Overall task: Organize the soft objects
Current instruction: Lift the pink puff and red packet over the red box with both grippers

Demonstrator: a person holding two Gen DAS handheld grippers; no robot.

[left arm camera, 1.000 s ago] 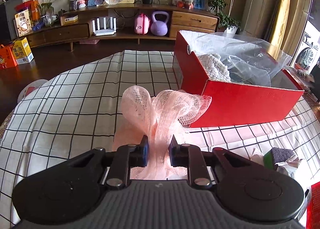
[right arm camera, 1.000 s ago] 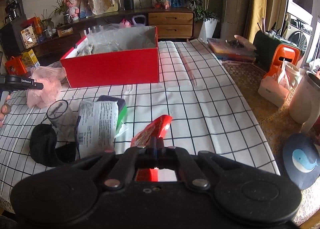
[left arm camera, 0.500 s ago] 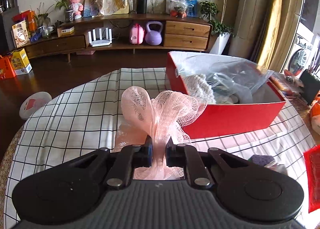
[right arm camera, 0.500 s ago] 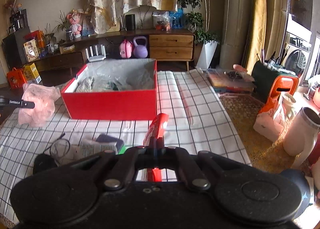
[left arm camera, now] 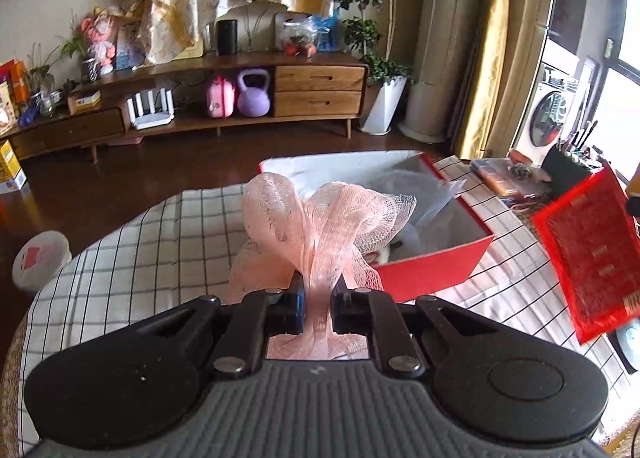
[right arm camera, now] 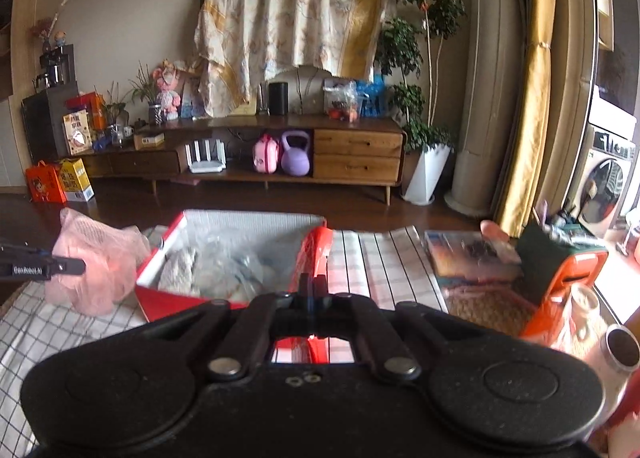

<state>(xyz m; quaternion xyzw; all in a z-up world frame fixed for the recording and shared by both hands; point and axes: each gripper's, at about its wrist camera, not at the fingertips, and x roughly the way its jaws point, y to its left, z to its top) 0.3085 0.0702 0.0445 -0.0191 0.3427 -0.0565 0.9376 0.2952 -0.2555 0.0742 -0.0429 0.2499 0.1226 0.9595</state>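
Left gripper (left arm camera: 318, 294) is pinching the pink mesh (left arm camera: 320, 218) at frame center, in front of the red box (left arm camera: 436, 270). Right gripper (right arm camera: 314, 288) is clamping a red packet (right arm camera: 318, 254) held low-center, just before the box.

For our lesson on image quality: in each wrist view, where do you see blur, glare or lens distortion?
Left wrist view: fisheye bends the curtain at the right edge; window blown out white; pink mesh in the left gripper sharp. Right wrist view: books and orange container smeared by motion blur; red packet in the right gripper soft; far sideboard clearer.
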